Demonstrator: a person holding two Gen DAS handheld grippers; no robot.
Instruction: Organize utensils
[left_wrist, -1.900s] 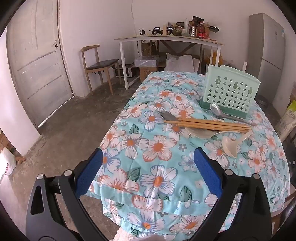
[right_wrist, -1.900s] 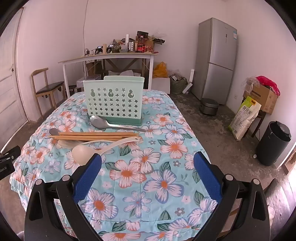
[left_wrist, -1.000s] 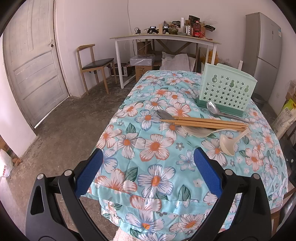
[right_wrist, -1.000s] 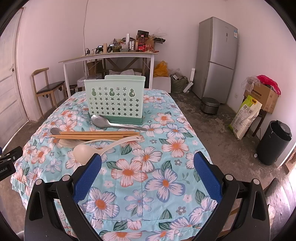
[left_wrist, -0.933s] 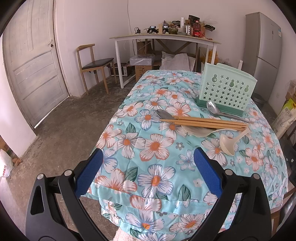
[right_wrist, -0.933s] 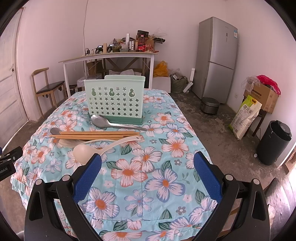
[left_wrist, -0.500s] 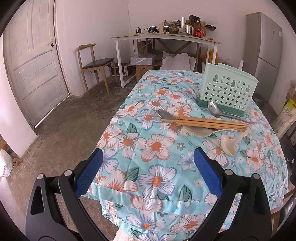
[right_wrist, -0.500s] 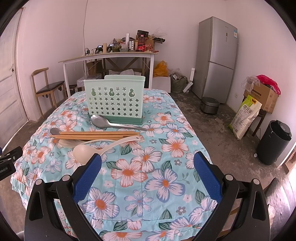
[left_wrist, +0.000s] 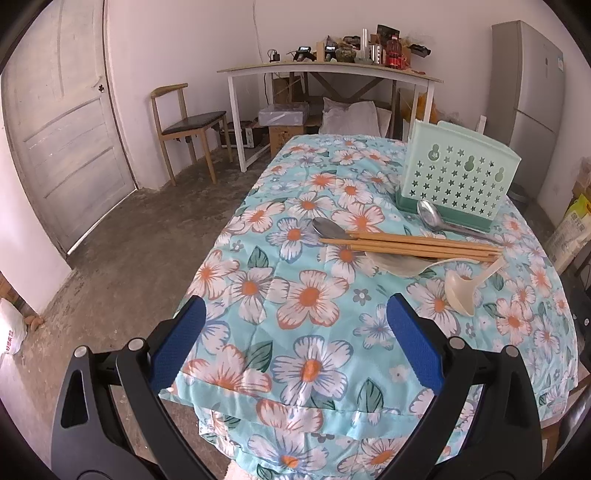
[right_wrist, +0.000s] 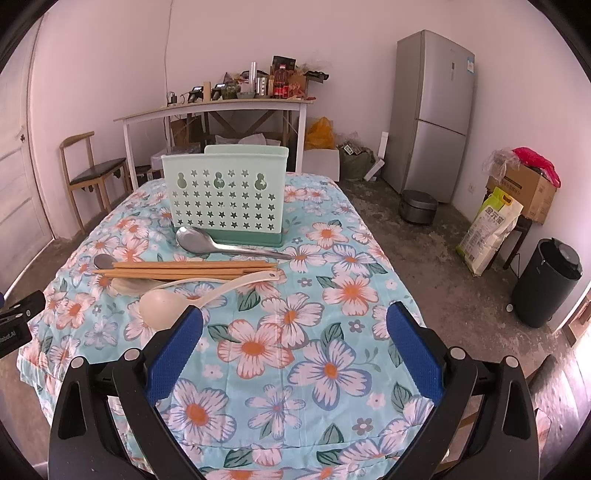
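Both grippers, left (left_wrist: 295, 332) and right (right_wrist: 293, 334), spread wide and empty above the floral table's (right_wrist: 280, 332) near edge; chopsticks (right_wrist: 184, 269), spoons (right_wrist: 229, 243) and ladle (right_wrist: 192, 295) lie mid-table before the green utensil holder (right_wrist: 225, 192)

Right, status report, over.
Left gripper and right gripper open, empty. Chopsticks, spoons loose before green utensil holder. Path clear.
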